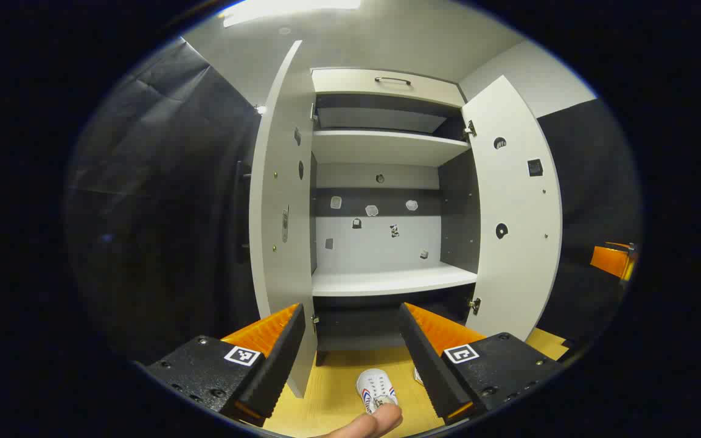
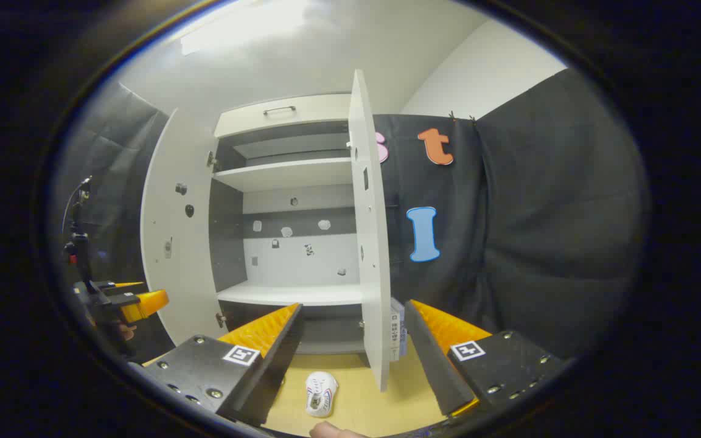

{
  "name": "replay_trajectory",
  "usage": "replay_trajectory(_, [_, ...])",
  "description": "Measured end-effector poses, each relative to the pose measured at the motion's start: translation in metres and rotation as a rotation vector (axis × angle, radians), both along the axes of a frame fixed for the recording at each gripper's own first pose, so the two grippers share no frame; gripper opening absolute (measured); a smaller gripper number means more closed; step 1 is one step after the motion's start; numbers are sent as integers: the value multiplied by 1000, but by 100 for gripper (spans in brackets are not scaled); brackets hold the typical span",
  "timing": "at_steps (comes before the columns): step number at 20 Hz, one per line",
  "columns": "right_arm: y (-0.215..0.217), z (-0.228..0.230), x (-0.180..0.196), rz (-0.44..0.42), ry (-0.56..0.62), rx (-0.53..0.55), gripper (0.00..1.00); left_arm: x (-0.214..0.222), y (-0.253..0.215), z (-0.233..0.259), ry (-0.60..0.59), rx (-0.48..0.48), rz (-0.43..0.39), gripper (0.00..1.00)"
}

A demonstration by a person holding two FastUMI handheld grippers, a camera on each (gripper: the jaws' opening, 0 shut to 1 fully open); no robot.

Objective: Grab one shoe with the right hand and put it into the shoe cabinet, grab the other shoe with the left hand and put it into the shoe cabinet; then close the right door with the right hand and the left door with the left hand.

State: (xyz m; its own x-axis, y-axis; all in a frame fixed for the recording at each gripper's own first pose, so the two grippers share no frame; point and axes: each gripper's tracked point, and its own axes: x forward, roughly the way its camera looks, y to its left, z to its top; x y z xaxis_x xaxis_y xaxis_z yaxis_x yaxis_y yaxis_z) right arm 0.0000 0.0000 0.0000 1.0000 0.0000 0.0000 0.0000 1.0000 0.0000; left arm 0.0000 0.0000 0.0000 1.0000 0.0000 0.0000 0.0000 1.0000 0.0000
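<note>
The white shoe cabinet (image 1: 393, 281) stands ahead with its left door (image 1: 280, 213) and right door (image 1: 515, 213) swung open and its shelves bare. A white shoe (image 1: 376, 389) lies on the wooden floor in front of it, low between the fingers of my open left gripper (image 1: 350, 313). The edge of a second shoe (image 1: 418, 376) peeks out beside the right finger. In the right gripper view the cabinet (image 2: 289, 294) sits left of centre, one white shoe (image 2: 320, 392) lies on the floor, and my right gripper (image 2: 353, 310) is open and holds nothing.
The right door (image 2: 370, 231) juts edge-on toward the right gripper. A small labelled box (image 2: 397, 325) stands behind it. The left gripper (image 2: 125, 301) shows at the far left, the right gripper (image 1: 615, 258) at the far right. A fingertip (image 1: 375, 423) pokes in below. Black cloth walls flank the cabinet.
</note>
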Motion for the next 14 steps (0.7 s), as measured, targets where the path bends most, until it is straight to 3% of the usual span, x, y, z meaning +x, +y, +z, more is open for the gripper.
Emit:
replay_trajectory(3, [3, 1, -1, -9, -8, -12, 93, -2, 7, 4, -14, 12, 21, 94])
replay_trajectory(4, [4, 0, -2, -12, -9, -15, 98, -1, 8, 7, -17, 15, 25, 94])
replay_trajectory(7, [3, -1, -1, -12, -10, -13, 93, -3, 10, 10, -23, 15, 25, 94])
replay_trajectory(8, [2, -3, 0, -10, -6, -12, 98, -4, 9, 12, -25, 19, 20, 94])
replay_trajectory(14, [-1, -5, 3, 6, 19, -6, 98, -6, 16, 18, -21, 20, 35, 95])
